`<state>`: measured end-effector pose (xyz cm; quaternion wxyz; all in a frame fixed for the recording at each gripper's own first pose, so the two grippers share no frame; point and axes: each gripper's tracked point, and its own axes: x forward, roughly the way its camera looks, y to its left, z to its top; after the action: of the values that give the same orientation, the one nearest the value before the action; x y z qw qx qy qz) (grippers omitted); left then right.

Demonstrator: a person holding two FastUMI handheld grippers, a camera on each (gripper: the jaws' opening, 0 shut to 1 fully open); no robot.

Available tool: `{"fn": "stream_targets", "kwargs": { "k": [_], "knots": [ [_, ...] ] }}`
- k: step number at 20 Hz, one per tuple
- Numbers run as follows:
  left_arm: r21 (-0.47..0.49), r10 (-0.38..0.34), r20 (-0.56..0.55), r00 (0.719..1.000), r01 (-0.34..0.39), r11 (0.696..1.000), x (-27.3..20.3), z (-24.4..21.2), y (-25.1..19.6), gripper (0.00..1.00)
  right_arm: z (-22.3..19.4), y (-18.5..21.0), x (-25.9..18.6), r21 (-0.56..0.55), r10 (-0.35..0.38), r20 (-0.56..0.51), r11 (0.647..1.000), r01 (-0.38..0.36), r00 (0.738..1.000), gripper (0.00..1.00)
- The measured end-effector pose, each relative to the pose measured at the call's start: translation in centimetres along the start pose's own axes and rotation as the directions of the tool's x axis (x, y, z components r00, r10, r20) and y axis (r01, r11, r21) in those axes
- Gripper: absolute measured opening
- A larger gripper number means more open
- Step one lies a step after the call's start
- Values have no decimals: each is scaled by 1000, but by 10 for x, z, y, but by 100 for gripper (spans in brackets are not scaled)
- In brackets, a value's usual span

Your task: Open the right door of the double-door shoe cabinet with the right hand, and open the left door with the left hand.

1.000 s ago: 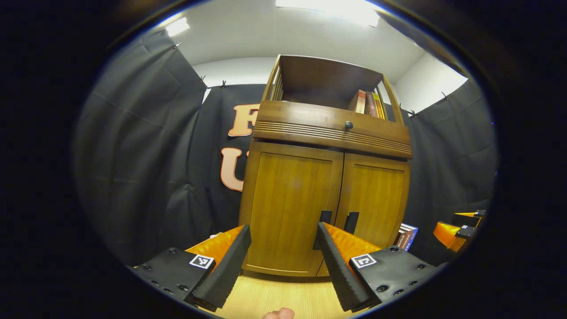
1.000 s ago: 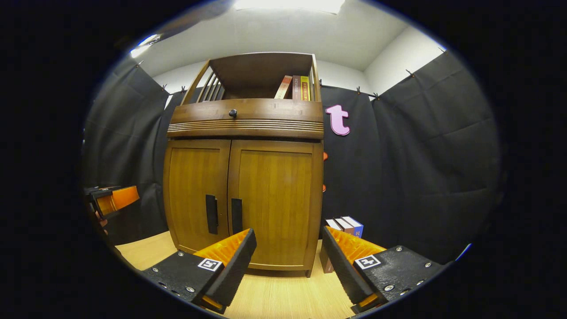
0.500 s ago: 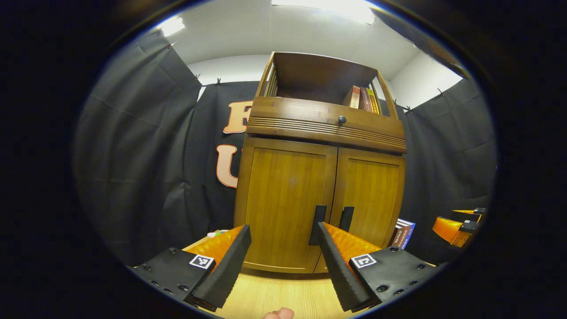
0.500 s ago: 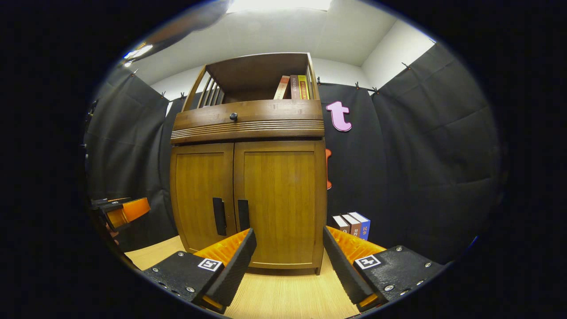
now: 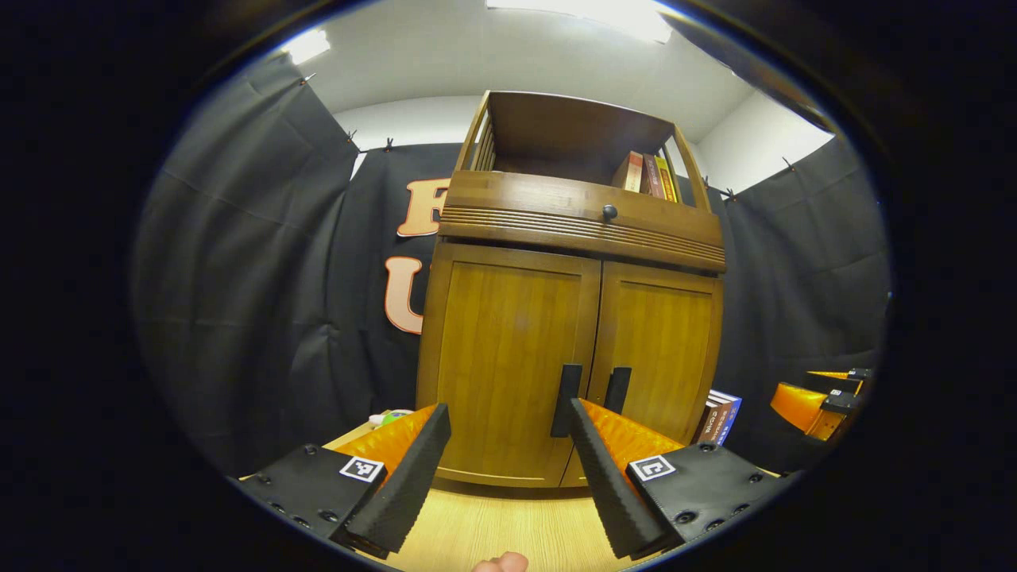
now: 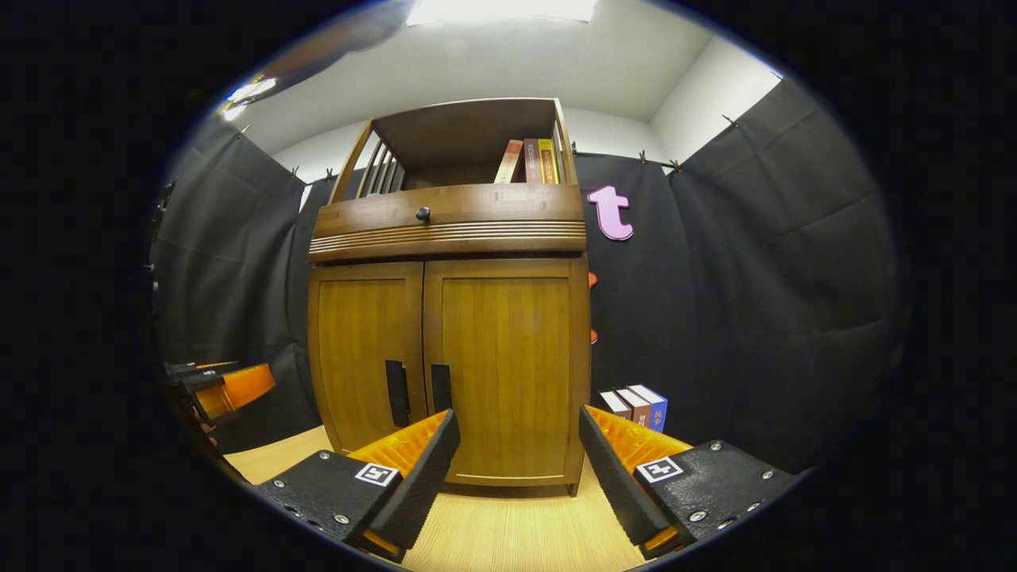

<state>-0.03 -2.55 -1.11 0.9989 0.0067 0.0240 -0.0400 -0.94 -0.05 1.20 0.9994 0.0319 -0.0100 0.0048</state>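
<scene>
A wooden double-door shoe cabinet (image 5: 572, 318) (image 6: 453, 334) stands ahead with both doors closed. The left door (image 5: 508, 357) (image 6: 361, 349) and the right door (image 5: 659, 349) (image 6: 508, 357) each carry a dark vertical handle near the middle seam: left handle (image 5: 566, 389) (image 6: 396, 383), right handle (image 5: 617, 389) (image 6: 441, 388). My left gripper (image 5: 508, 417) is open, short of the left door, with nothing between its fingers. My right gripper (image 6: 518, 421) is open in front of the right door, also holding nothing. The right gripper (image 5: 818, 397) shows at the far right of the left gripper view, and the left gripper (image 6: 218, 385) at the left of the right gripper view.
A drawer with a round knob (image 5: 609, 211) (image 6: 423, 213) sits above the doors, and books (image 5: 647, 175) (image 6: 528, 161) stand on the open top shelf. More books (image 5: 719, 417) (image 6: 636, 407) stand on the light wooden floor (image 6: 508, 532) right of the cabinet. Black cloth walls surround the booth.
Both views have shifted slightly: the cabinet sits a little more to the left in the left gripper view and lower and to the right in the right gripper view. Both grippers stay open.
</scene>
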Motion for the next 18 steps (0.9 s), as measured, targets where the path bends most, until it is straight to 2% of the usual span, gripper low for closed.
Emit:
{"fn": "stream_targets", "kwargs": {
  "k": [7, 8, 9, 13, 18],
  "knots": [
    [3, -9, -22, 1000, 9, 1000, -1, -3, 1, 95, 6, 25, 29, 37, 71, -10, 997, -71, 997, 93],
    [0, -9, -24, 1000, 9, 1000, -3, -4, 1, 94, 6, 27, 37, 36, 70, -11, 997, -70, 997, 96],
    [-4, -10, -27, 1000, 10, 1000, -5, -5, 1, 94, 4, 32, 49, 43, 81, -17, 996, -80, 997, 93],
    [-31, -11, -43, 999, 9, 999, -8, -7, 1, 94, -13, 74, 104, 107, 170, -47, 981, -164, 984, 93],
    [-34, 34, -37, 999, -35, 999, -11, -5, 13, 99, -53, 108, 192, 33, 173, -85, 985, -171, 981, 93]
  ]
}}
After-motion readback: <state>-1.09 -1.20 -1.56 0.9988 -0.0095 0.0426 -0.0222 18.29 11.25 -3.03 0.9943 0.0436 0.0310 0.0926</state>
